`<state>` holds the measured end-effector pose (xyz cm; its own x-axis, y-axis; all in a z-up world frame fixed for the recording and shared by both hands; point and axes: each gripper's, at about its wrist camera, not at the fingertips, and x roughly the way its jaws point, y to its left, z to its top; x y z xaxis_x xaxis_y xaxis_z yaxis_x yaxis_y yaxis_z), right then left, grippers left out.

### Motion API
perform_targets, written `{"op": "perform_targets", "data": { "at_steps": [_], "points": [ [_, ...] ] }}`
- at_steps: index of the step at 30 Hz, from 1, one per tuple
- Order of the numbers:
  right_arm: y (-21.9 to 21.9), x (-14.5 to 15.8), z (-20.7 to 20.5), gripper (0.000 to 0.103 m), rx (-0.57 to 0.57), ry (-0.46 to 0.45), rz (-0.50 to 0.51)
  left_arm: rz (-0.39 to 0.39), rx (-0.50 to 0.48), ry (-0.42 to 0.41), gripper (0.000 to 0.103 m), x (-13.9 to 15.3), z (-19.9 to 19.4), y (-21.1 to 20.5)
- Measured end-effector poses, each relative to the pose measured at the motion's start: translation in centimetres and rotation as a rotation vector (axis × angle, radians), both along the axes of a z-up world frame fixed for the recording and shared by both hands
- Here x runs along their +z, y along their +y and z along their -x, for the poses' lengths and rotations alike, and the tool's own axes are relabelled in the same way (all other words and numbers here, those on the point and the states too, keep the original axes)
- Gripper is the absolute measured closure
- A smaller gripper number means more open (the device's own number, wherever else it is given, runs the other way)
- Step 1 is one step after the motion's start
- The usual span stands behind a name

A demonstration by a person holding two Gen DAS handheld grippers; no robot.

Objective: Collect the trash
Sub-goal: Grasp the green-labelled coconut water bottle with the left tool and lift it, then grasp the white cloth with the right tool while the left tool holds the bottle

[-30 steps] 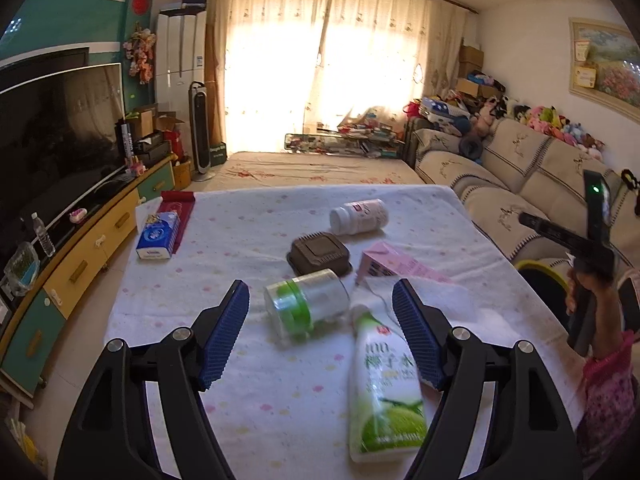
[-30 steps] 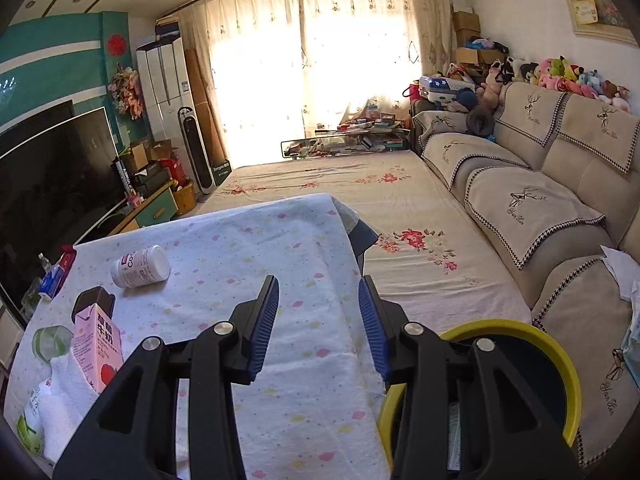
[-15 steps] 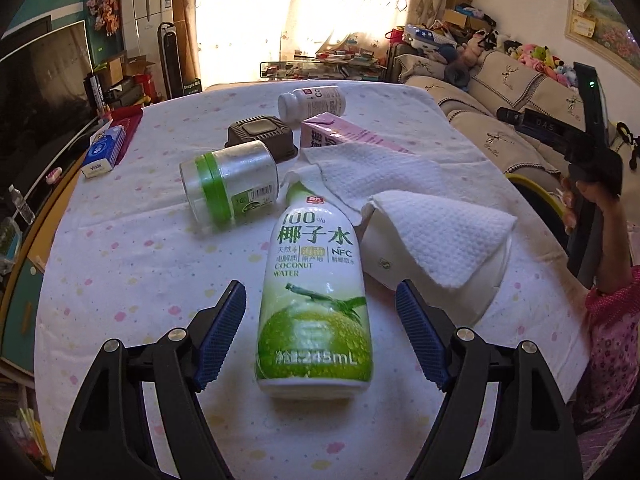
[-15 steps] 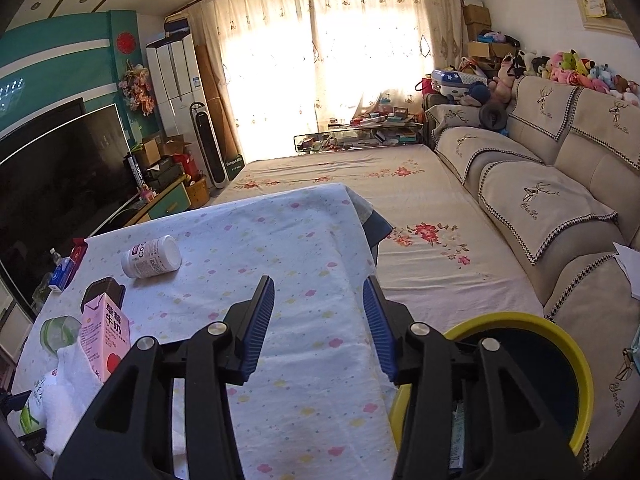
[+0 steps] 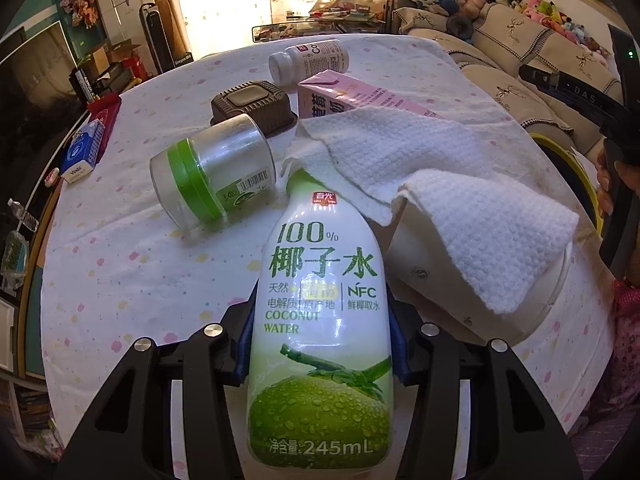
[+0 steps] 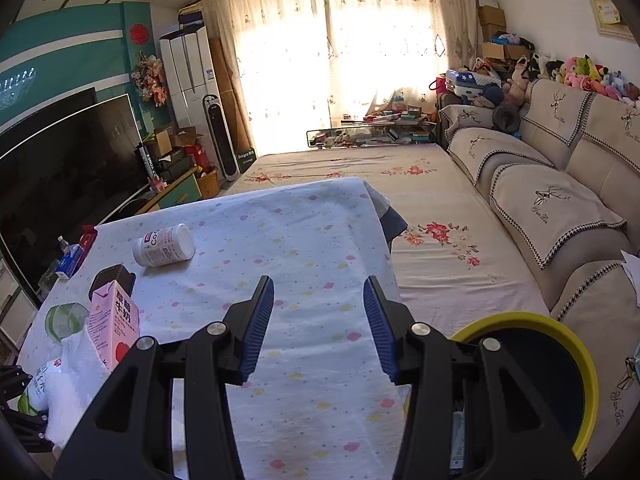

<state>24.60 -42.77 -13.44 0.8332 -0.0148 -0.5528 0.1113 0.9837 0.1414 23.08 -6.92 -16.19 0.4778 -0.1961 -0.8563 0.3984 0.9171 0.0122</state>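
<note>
My left gripper [image 5: 320,344] is shut on a white and green coconut water bottle [image 5: 320,320] that lies on the tablecloth, its cap under a white towel [image 5: 440,184]. Beyond lie a clear jar with a green lid [image 5: 212,176], a brown plastic tray [image 5: 252,104], a pink milk carton [image 5: 352,92] and a small white bottle [image 5: 308,60]. My right gripper [image 6: 320,320] is open and empty above the table's right part. The pink carton [image 6: 114,324] and white bottle [image 6: 164,246] show at its left. A yellow-rimmed bin [image 6: 552,372] stands below its right finger.
A white bowl or lid [image 5: 472,292] sits under the towel. A blue tissue pack [image 5: 82,152] lies at the table's left edge. A sofa [image 6: 560,200] runs along the right, a TV [image 6: 68,168] on the left.
My left gripper moved forward along the coconut water bottle and closed on it. My right gripper stayed open and hardly moved.
</note>
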Motion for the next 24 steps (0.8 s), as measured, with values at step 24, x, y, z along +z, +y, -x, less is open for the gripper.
{"op": "perform_targets", "data": {
  "at_steps": [24],
  "points": [
    [-0.1,0.2,0.1,0.058,0.001,-0.001,-0.017,0.128,-0.098,0.132,0.052,4.6,11.6,7.1]
  ]
}}
